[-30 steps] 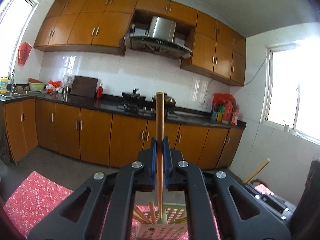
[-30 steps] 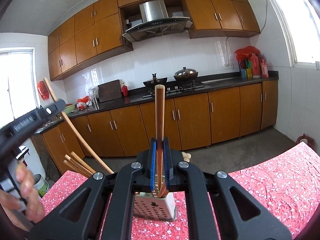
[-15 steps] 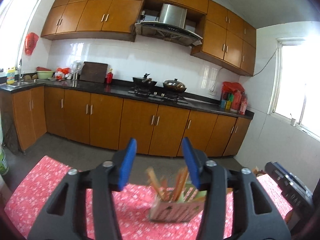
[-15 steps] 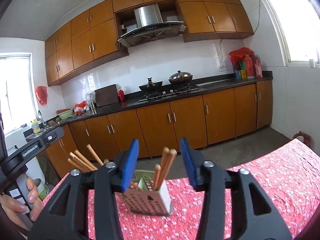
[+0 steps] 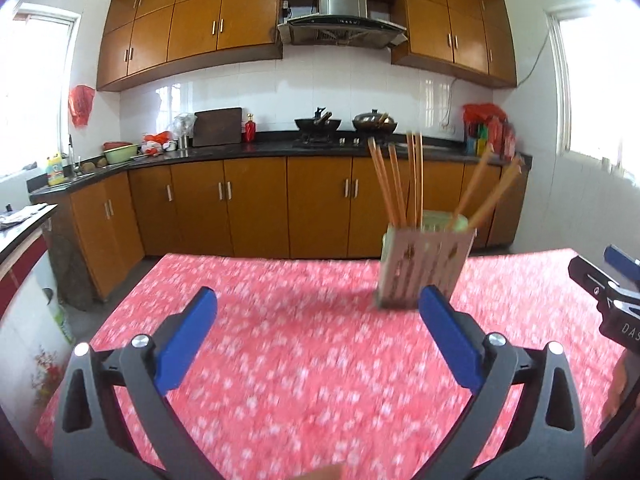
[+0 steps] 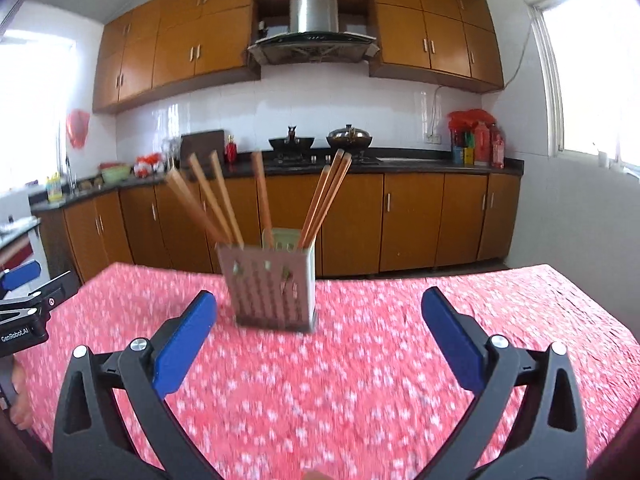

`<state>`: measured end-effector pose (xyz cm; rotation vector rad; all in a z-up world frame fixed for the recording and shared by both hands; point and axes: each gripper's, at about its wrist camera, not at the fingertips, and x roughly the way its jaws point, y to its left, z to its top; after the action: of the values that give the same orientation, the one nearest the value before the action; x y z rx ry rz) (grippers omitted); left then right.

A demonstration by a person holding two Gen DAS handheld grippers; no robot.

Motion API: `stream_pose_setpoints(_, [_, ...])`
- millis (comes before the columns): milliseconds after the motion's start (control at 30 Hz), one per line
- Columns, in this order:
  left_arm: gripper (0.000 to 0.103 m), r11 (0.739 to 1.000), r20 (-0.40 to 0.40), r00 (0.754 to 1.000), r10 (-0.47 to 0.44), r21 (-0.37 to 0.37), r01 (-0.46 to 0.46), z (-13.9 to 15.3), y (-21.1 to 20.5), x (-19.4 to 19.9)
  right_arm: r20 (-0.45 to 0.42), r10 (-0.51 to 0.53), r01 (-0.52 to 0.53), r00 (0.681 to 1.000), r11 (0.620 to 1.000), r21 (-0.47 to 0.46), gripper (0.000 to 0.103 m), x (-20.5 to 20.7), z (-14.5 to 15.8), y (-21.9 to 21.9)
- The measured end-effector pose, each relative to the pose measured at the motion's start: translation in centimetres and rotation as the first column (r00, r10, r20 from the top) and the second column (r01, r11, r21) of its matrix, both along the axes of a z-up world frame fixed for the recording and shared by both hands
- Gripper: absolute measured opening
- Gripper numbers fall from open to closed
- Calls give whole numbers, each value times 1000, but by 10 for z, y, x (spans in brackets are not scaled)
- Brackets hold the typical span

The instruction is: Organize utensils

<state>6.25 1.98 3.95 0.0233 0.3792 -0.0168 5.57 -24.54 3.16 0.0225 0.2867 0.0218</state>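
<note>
Your left gripper (image 5: 318,312) stands wide, and its jaws have just been opening; nothing is between its blue pads (image 5: 182,338), only the red flowered tablecloth (image 5: 280,380) below them. In the left wrist view the perforated chopstick holder (image 5: 426,266) stands upright on the cloth, a little right of the middle, just beyond the tip of the right-hand pad and apart from it. The wooden chopsticks (image 5: 394,180) stick up out of the holder: some nearly upright on its left side, others leaning to the right. At the right edge of this view you can see part of your right gripper (image 5: 614,292) over the cloth.

In the right wrist view, a part of the left gripper shows at the left edge, with a bit of your hand (image 6: 20,400) under it. Your right gripper (image 6: 318,312) is also wide, its jaws have just been opening too, and the space between its pads is free. The same holder stands beyond the pads, nearer to the left one, and it does not touch either. Here the chopsticks fan out, one group leaning left, one group leaning right, and one almost straight. The picture is blurred near the cloth, so I cannot tell fine details of the holder. Behind the table runs a dark countertop (image 6: 420,160) with a stove and two pots.
</note>
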Motion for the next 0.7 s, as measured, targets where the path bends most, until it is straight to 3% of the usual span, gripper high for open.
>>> stream_pose_setpoints(200, [99, 1000, -1, 1000, 25, -13, -25, -25, -1, -31, -32, 7, -7, 999, 1000, 8, 101, -23, -24, 4])
stream_pose_setpoints(700, [99, 1000, -19, 1000, 1, 18, 0, -43, -16, -45, -74, -25, 25, 997, 1000, -12, 101, -41, -55, 5])
